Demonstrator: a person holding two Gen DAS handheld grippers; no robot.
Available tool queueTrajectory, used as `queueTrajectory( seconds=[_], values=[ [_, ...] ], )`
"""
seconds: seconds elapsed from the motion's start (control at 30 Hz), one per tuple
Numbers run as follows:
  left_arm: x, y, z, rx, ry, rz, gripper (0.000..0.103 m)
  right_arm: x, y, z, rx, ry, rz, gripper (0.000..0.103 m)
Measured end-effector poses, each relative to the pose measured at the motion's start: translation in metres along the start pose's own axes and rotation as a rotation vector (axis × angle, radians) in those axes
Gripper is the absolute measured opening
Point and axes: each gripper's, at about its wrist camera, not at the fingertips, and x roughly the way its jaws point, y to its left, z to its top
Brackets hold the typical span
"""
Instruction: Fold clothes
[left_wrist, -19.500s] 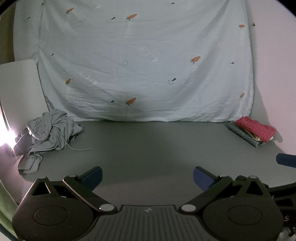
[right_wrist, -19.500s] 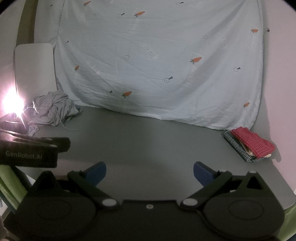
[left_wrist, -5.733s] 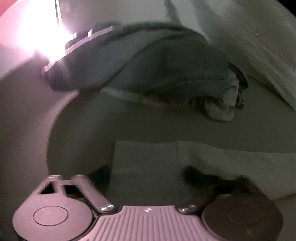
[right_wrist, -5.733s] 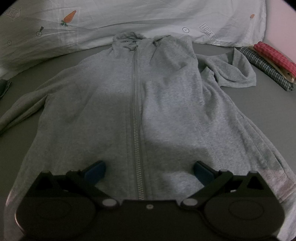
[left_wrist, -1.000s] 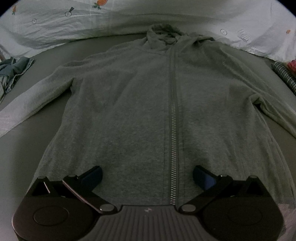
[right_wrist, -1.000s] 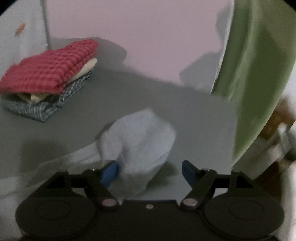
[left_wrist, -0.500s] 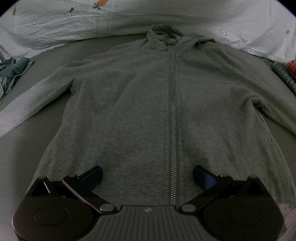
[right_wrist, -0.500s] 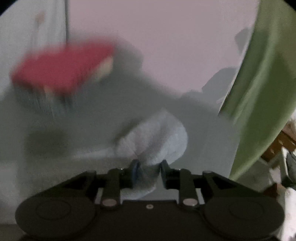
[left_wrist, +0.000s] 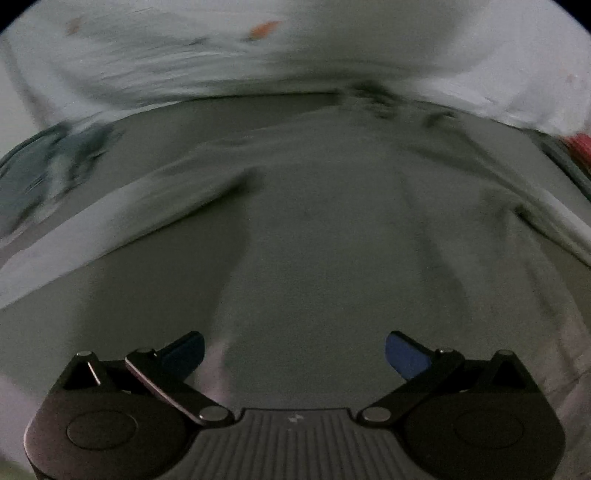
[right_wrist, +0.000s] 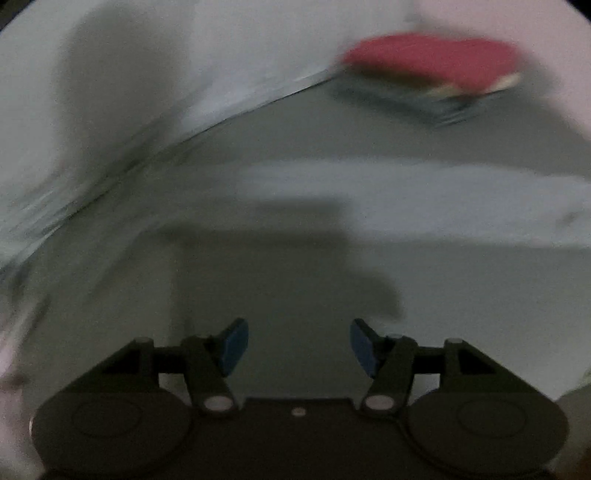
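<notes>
Though both views are smeared by motion blur, the layout reads. Left wrist view: a dark crumpled garment (left_wrist: 40, 173) sits at far left on the grey surface (left_wrist: 122, 295); the grey hoodie (left_wrist: 332, 236) lies flat, front up, spread across the middle, one sleeve (left_wrist: 110, 229) reaching out left. The left gripper (left_wrist: 295, 354) hangs over the hem, jaws spread wide, nothing between them. Right wrist view: the right gripper (right_wrist: 299, 347), jaws just opening, stands apart and empty; the other sleeve (right_wrist: 424, 199) lies straight across beyond it. A folded stack (right_wrist: 432, 70), red on top, sits at upper right by the pale sheet (right_wrist: 184, 66).
</notes>
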Motion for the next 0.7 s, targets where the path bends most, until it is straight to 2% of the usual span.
queueTrajectory(
  seconds=[0.1, 0.23, 0.27, 0.3, 0.33, 0.37, 0.4, 0.43, 0.47, 0.57, 0.63, 0.7],
  values=[
    [-0.006, 0.044, -0.023, -0.123, 0.021, -0.024, 0.103, 0.007, 0.034, -0.025, -0.065, 0.083, 0.128, 0.063],
    [0.006, 0.076, -0.049, -0.297, 0.07, -0.147, 0.101, 0.016, 0.077, -0.045, -0.272, 0.157, 0.127, 0.062],
    [0.009, 0.079, -0.054, -0.326, 0.069, -0.169, 0.101, 0.018, 0.087, -0.048, -0.326, 0.16, 0.114, 0.056],
    [0.011, 0.08, -0.059, -0.345, 0.064, -0.186, 0.095, 0.021, 0.097, -0.052, -0.38, 0.162, 0.1, 0.04],
    [0.01, 0.077, -0.059, -0.321, 0.05, -0.177, 0.088, 0.024, 0.106, -0.053, -0.425, 0.164, 0.067, 0.028],
    [0.009, 0.073, -0.057, -0.291, 0.047, -0.163, 0.073, 0.02, 0.11, -0.051, -0.422, 0.16, 0.073, 0.007],
    [0.007, 0.07, -0.053, -0.267, 0.054, -0.163, 0.043, 0.015, 0.114, -0.048, -0.416, 0.156, 0.081, 0.007],
    [0.005, 0.068, -0.05, -0.248, 0.061, -0.167, 0.021, 0.008, 0.11, -0.041, -0.389, 0.14, 0.107, 0.006],
    [0.002, 0.066, -0.048, -0.256, 0.066, -0.186, 0.008, 0.001, 0.107, -0.033, -0.36, 0.123, 0.133, 0.006],
    [-0.021, 0.065, -0.045, -0.288, 0.033, -0.189, 0.008, -0.037, 0.095, -0.016, -0.214, 0.081, 0.234, 0.006],
    [-0.028, 0.068, -0.048, -0.316, 0.054, -0.187, 0.008, -0.04, 0.08, -0.013, -0.139, 0.114, 0.237, 0.006],
    [-0.018, 0.067, -0.054, -0.312, 0.109, -0.111, 0.008, -0.015, 0.07, -0.023, -0.152, 0.214, 0.163, 0.007]
  ],
)
